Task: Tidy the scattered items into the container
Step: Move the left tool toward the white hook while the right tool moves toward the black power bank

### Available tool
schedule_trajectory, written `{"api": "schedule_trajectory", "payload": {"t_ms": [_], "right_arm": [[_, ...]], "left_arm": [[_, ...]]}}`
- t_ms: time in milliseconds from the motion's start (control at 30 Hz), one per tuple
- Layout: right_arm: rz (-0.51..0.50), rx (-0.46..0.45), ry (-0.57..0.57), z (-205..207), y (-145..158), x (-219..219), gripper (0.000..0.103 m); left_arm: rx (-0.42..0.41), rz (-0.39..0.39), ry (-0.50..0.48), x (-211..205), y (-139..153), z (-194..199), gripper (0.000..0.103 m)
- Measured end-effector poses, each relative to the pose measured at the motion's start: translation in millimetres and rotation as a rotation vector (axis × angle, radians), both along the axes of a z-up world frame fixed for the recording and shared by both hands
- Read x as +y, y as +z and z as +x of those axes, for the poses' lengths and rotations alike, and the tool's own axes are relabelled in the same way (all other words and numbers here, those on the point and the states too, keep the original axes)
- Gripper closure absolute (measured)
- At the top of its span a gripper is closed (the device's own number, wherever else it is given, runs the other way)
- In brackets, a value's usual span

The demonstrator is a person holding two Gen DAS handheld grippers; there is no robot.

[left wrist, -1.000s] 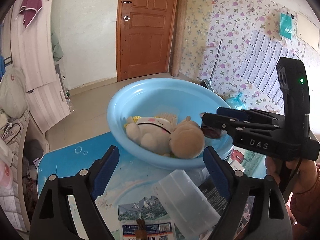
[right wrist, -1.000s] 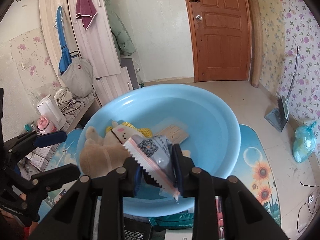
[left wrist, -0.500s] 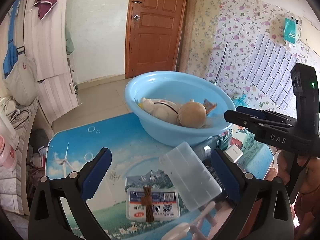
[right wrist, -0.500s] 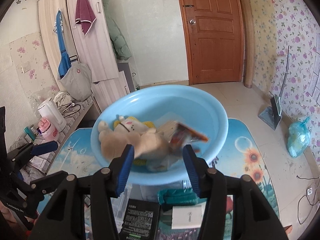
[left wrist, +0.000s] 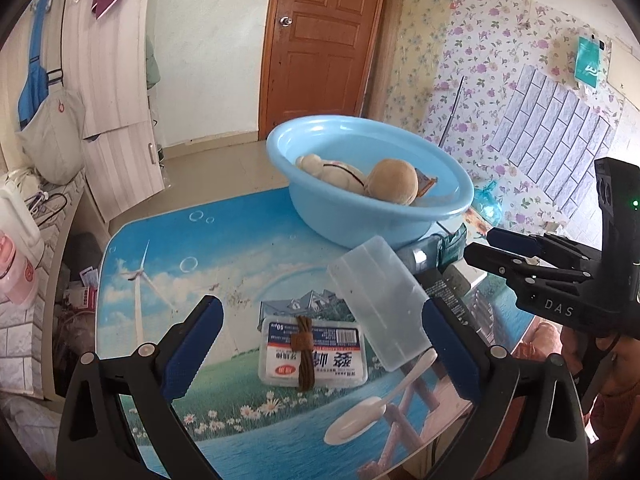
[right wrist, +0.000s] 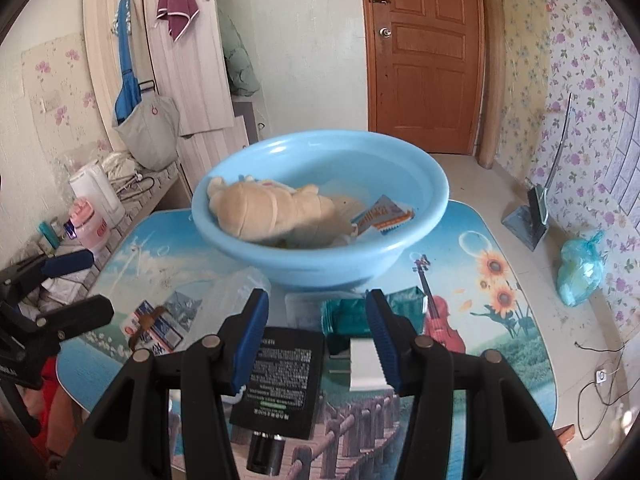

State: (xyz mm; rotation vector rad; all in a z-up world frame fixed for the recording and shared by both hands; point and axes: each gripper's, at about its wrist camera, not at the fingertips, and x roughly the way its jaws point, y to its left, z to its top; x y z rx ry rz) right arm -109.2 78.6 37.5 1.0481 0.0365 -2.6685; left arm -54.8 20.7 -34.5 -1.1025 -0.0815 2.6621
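So both grippers are open and empty — left gripper (left wrist: 318, 350) frames the box (left wrist: 313, 351). Straddle its short sides, then lift over the basin (left wrist: 370, 188) rim — right gripper (right wrist: 317, 340) idles.

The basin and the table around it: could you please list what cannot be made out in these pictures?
- Basin bottom: both views, hidden by the plush toy and the near wall.
- Black cylinder: right wrist view, under the black box, behind the right gripper.
- Green packet: right view, partly hidden by the fingers.
- Box label: left wrist view, print too small.
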Motion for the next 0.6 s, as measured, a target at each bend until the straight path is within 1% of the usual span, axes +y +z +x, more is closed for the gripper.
{"api": "schedule_trajectory", "payload": {"t_ms": [100, 400, 600], "right_arm": [[0.001, -0.017, 0.013, 7, -6, 0, 0.053], [0.009, -0.081, 0.04, 22, -27, -4, 0.053], [0.001, -0.1, 0.039, 30, -33, -1, 0.053]], "left_arm": [[-0.023, -0.001, 0.005, -2, -9, 3, 0.003], [-0.051, -0.016, 0.012, -5, -22, 13, 0.003], [-0.075, 0.002, 0.012, -8, -31, 16, 0.003]]}}
